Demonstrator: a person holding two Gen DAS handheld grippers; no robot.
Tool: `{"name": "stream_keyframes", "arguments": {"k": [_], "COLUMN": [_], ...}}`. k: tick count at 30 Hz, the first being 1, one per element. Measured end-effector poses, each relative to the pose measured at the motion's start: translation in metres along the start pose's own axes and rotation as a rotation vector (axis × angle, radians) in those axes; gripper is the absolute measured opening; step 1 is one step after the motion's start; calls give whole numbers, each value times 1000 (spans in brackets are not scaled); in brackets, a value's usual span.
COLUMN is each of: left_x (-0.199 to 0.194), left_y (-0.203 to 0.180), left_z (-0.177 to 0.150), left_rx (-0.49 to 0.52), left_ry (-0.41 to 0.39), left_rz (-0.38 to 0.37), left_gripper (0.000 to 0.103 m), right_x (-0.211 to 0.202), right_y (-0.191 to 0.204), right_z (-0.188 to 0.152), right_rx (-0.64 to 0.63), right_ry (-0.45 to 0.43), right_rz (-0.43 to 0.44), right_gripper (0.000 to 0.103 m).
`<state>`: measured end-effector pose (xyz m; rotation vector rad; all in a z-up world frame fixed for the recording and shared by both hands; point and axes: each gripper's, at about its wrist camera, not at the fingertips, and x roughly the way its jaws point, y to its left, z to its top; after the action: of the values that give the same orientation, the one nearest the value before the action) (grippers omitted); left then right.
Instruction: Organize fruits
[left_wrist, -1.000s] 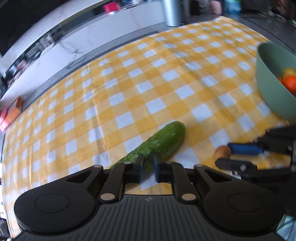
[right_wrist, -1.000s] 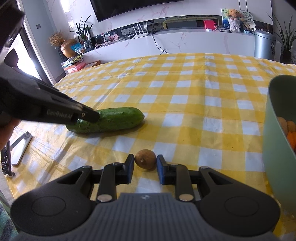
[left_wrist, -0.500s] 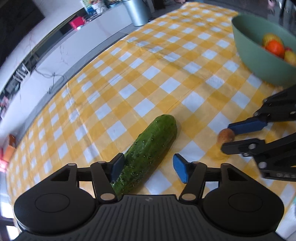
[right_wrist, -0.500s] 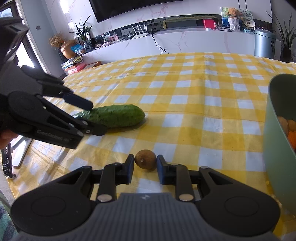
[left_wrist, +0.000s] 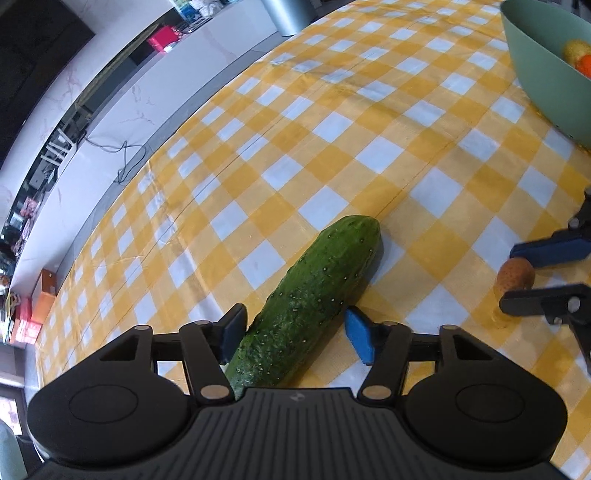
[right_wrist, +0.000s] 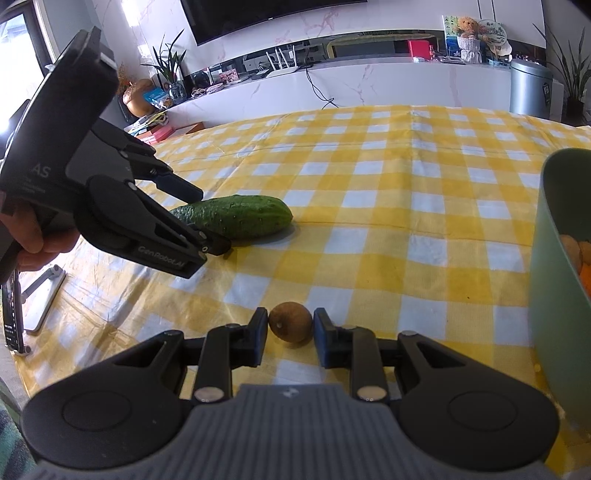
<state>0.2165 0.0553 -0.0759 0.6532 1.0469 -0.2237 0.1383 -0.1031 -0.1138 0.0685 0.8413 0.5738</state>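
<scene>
A green cucumber (left_wrist: 317, 288) (right_wrist: 236, 218) lies on the yellow checked tablecloth (left_wrist: 332, 155). My left gripper (left_wrist: 295, 325) (right_wrist: 208, 219) straddles its near half. The jaws are closing on it, and a thin gap still shows at each blue pad. My right gripper (right_wrist: 290, 328) (left_wrist: 511, 277) is shut on a small brown round fruit (right_wrist: 290, 325) (left_wrist: 515, 275) that rests on the cloth. A green bowl (left_wrist: 535, 74) (right_wrist: 554, 277) with orange and yellow fruit (left_wrist: 576, 55) stands to the right.
A phone on a stand (right_wrist: 14, 314) sits at the table's left edge, beside the hand (right_wrist: 33, 240) that holds the left gripper. A metal bin (right_wrist: 530, 86) and a white counter (right_wrist: 369, 85) lie beyond the far edge. Bare cloth stretches between cucumber and bowl.
My left gripper went from shut to open, rolled and dropped over the cucumber, which now lies between its jaws. The right gripper and the brown fruit have not moved.
</scene>
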Motion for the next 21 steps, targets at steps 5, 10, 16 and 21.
{"name": "stream_keyframes", "arguments": {"k": [5, 10, 16, 21], "left_x": [0, -11, -28, -22], "left_y": [-6, -8, 14, 27], "left_z": [6, 11, 15, 12], "left_rx": [1, -32, -159, -187], "left_ry": [38, 109, 183, 138], "left_rz": [35, 46, 0, -51], "left_gripper": [62, 61, 60, 61], "right_x": [0, 0, 0, 0], "right_y": [0, 0, -2, -2], "right_z": [0, 1, 2, 2], "right_rx": [0, 5, 22, 25], "right_ry": [0, 2, 4, 6], "right_rz": [0, 2, 11, 16], "right_gripper": [24, 24, 25, 25]}}
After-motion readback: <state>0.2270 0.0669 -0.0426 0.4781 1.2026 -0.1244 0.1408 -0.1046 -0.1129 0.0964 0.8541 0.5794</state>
